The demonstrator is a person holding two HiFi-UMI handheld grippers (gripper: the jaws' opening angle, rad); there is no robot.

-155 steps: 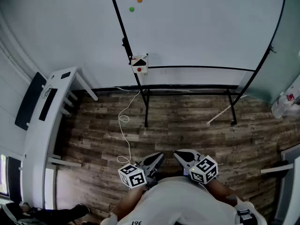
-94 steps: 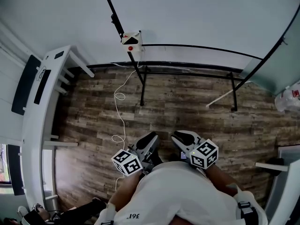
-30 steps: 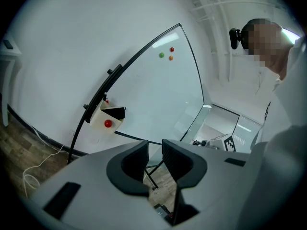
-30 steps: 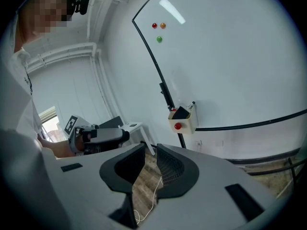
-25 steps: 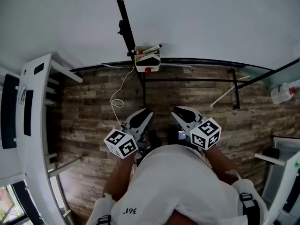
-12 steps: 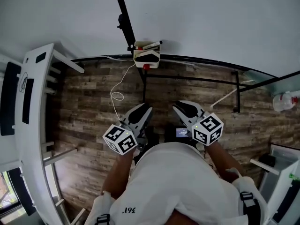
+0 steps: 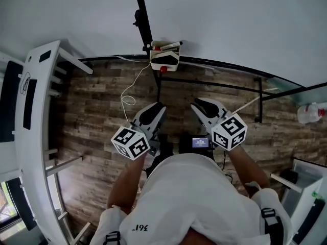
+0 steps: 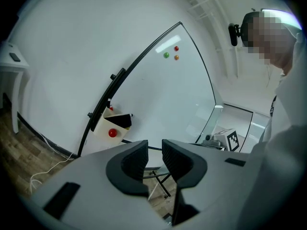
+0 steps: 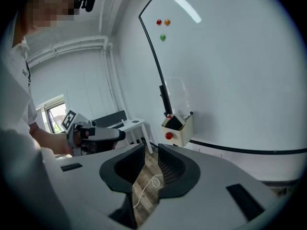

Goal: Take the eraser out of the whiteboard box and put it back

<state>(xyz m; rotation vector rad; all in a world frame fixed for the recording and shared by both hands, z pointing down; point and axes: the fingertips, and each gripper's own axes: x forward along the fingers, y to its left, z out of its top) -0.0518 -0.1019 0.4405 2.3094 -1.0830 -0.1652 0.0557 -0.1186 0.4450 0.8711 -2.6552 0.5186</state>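
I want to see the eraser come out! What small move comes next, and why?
Probably bring the right gripper forward toward the whiteboard box: its jaws are apart and empty, and the black eraser sits in that box, some way ahead of it.

An office-like room: a freestanding whiteboard (image 7: 230, 24), a white desk (image 7: 38, 116) and wood-plank flooring (image 7: 97, 121).

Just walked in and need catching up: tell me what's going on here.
A person faces the whiteboard with a gripper in each hand. The left gripper and the right gripper are both open and empty, held out in front of the body, short of the box on the board's frame. The eraser sits in the box beside a marker; nothing has been taken out yet.
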